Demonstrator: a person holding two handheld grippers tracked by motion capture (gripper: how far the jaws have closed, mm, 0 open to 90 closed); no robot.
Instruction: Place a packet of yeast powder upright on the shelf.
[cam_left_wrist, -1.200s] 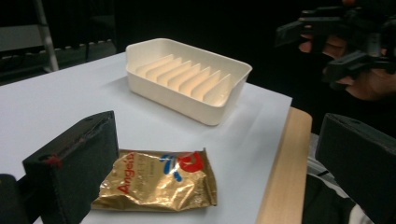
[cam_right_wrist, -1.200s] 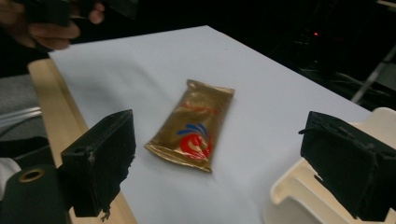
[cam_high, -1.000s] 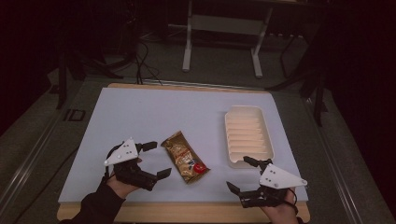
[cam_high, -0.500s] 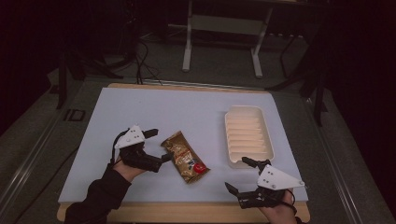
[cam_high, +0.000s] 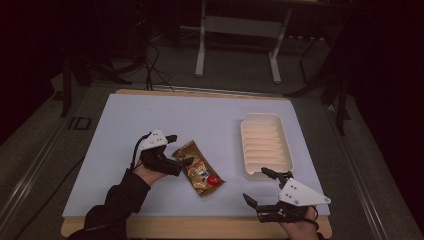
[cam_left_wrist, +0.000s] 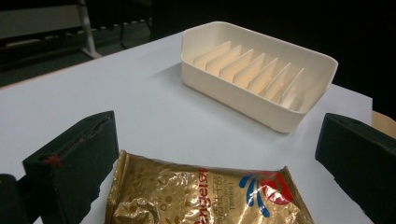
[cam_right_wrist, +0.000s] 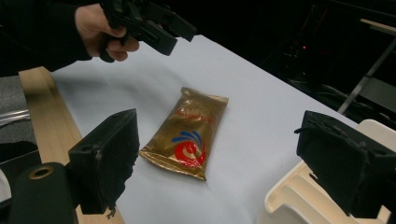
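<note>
**Gold packet between open jaws on a pale blue table**

Dark surroundings close in on a pale blue table top (cam_high: 210, 125) with a wooden edge at the near side; beyond it stand the white legs of a metal frame (cam_high: 240, 45) on a grey floor, with cables trailing nearby.

At the left of the high view, the left gripper (cam_high: 176, 149) is held by a hand in a dark sleeve, with its white plate on top. Its jaws are spread wide, one on each side of the near end of the gold snack packet (cam_high: 199, 167). In the left gripper view the two black jaws stand at either side of the packet (cam_left_wrist: 201, 196), whose end lies between them; I cannot tell whether either jaw touches it.

The packet lies flat on the table, angled, with a red and blue mark near its far end, roughly in the middle of the near half of the table.

To the right of it sits a cream tray (cam_high: 266, 145) with raised ribs inside, resting flat and apart from the packet.

At the near right edge, the right gripper (cam_high: 260, 187) is held just beside the tray's near end, jaws wide apart and gripping nothing. In the right gripper view its jaws frame the packet (cam_right_wrist: 189, 135) farther off, with the tray's corner (cam_right_wrist: 299, 196) at the lower right.
</note>
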